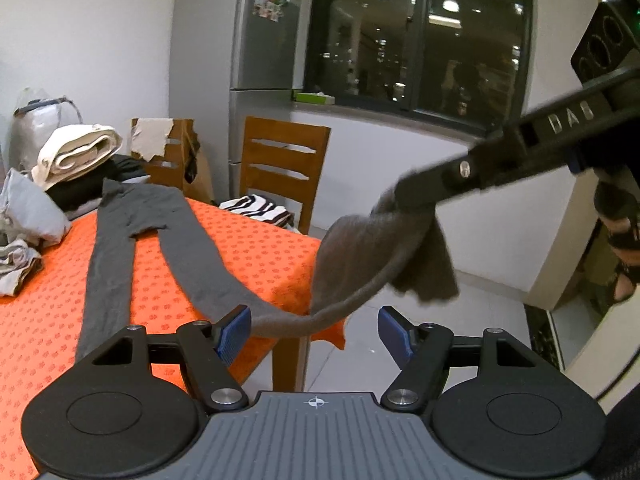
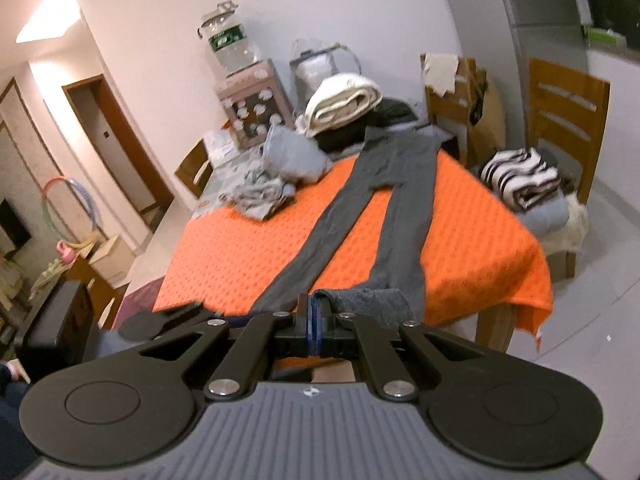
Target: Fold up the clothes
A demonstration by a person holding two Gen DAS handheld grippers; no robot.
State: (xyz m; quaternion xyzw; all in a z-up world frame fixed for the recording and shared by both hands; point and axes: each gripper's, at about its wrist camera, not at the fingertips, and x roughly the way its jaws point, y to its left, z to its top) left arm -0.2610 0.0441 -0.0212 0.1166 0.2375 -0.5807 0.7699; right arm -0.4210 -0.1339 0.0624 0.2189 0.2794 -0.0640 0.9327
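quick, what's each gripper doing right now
Left gripper: open, holding nothing.
Right gripper: closed on the foot end of the grey tights.

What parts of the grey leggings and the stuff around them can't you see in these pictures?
- Left wrist view: the waistband of the grey leggings runs up against the clothes pile, so its top edge is unclear.
- Left wrist view: the foot end bunches in the right gripper, blurred.
- Right wrist view: the pinched cloth hides between the shut pads of the right gripper.
- Right wrist view: the left gripper is mostly cut off behind.
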